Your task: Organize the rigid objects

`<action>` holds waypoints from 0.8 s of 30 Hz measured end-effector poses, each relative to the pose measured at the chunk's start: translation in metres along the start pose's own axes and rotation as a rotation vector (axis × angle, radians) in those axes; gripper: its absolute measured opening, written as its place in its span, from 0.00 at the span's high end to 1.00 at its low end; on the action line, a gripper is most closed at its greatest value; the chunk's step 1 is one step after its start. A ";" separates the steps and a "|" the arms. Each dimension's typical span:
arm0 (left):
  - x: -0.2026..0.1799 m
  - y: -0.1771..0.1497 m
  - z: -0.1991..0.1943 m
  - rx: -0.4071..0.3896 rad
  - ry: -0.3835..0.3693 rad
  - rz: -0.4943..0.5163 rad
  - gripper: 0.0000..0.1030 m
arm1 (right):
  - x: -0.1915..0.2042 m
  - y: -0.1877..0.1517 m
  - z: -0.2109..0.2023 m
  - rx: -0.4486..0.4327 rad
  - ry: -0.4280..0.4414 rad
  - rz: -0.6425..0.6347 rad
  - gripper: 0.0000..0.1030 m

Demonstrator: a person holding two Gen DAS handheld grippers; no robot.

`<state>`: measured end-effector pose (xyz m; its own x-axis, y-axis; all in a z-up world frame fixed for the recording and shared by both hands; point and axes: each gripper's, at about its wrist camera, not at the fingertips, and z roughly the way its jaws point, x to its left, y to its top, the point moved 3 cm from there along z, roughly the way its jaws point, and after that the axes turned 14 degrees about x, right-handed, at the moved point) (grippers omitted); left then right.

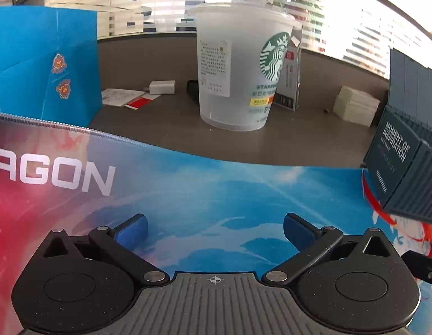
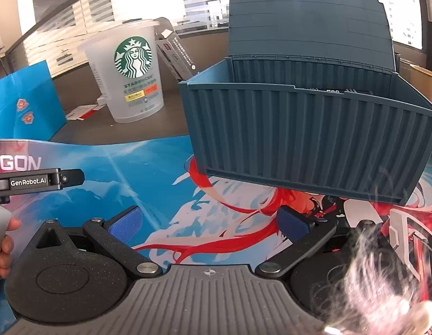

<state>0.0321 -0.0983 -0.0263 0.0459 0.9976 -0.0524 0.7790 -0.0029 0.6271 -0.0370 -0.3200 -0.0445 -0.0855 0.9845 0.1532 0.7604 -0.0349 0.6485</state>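
A dark blue container-style box (image 2: 313,139) with its lid raised stands on the printed desk mat (image 2: 160,173), just ahead of my right gripper (image 2: 207,223), which is open and empty. The box also shows at the right edge of the left wrist view (image 1: 405,167). My left gripper (image 1: 216,229) is open and empty above the mat (image 1: 188,189). A frosted Starbucks cup (image 1: 238,69) stands on the grey desk beyond the mat; it also shows in the right wrist view (image 2: 129,75). Something dark lies inside the box, mostly hidden.
A blue paper bag (image 1: 45,64) stands at the left. A small carton (image 1: 290,78) is behind the cup. A white charger (image 1: 162,87), papers (image 1: 123,97) and a stack of white napkins (image 1: 355,104) lie on the desk. The left gripper's side (image 2: 37,181) shows in the right wrist view.
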 end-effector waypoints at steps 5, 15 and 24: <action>-0.007 0.000 0.003 0.021 0.049 0.035 0.00 | 0.011 0.000 0.005 0.026 -0.077 -0.054 0.00; -0.008 -0.001 0.004 0.025 0.060 0.043 0.00 | 0.015 -0.001 0.009 0.041 -0.118 -0.083 0.00; -0.008 0.000 0.004 0.025 0.061 0.042 0.00 | 0.015 -0.001 0.009 0.041 -0.118 -0.083 0.00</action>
<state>0.0337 -0.1061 -0.0291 0.0417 0.9989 0.0216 0.7927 -0.0462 0.6079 -0.0336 -0.3033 -0.0492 -0.0745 0.9972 0.0105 0.7798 0.0517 0.6239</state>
